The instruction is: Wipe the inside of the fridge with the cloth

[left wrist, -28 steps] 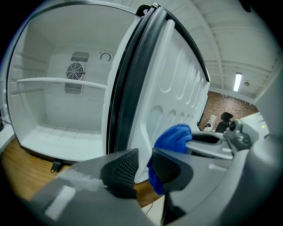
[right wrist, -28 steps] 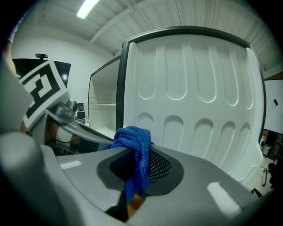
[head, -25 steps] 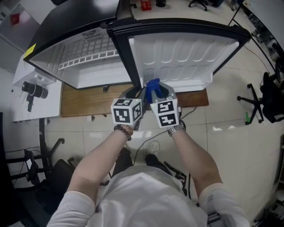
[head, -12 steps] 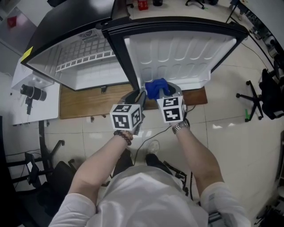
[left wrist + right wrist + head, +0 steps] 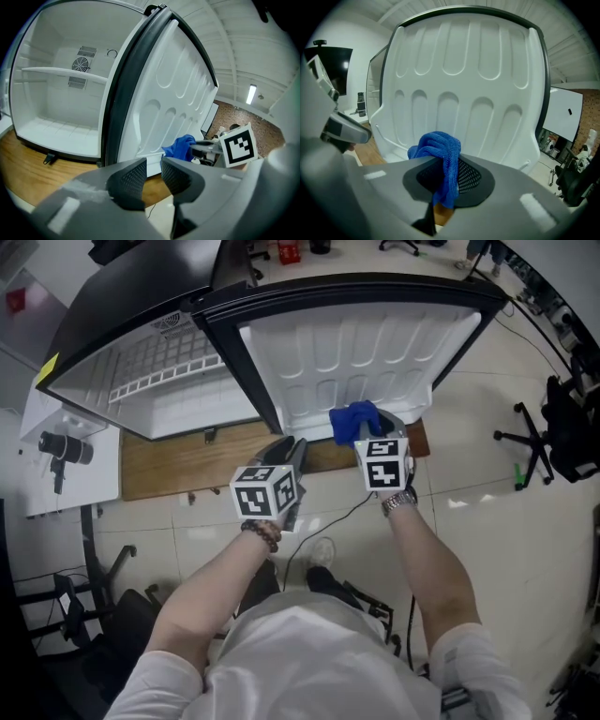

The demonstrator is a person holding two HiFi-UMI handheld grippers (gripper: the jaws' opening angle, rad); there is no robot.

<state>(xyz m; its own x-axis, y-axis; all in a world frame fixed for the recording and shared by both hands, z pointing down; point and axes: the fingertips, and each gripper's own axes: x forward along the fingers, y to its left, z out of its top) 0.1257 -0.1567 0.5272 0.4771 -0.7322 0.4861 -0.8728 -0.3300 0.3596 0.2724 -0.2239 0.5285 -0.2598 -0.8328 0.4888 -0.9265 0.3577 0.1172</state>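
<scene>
At the left, the black-cased fridge point(image 5: 123, 93) shows a smooth white plastic cavity, open. The left tongs point(image 5: 153, 174) hover slightly parted with nothing between them. Right of centre, the right tongs point(image 5: 445, 180) are clenched on the soft blue knitted cloth point(image 5: 439, 146), near the ribbed white door liner point(image 5: 464, 93). It seems best to press the bunched cloth flat and follow the moulded grooves.

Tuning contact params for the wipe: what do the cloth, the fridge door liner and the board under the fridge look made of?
cloth: likely microfibre or terry, blue, looped ribbed weave.
door liner: moulded plastic, white, smooth, slightly glossy, pressed-in ovals.
board: wood or wood-look laminate, brown grain visible.
</scene>
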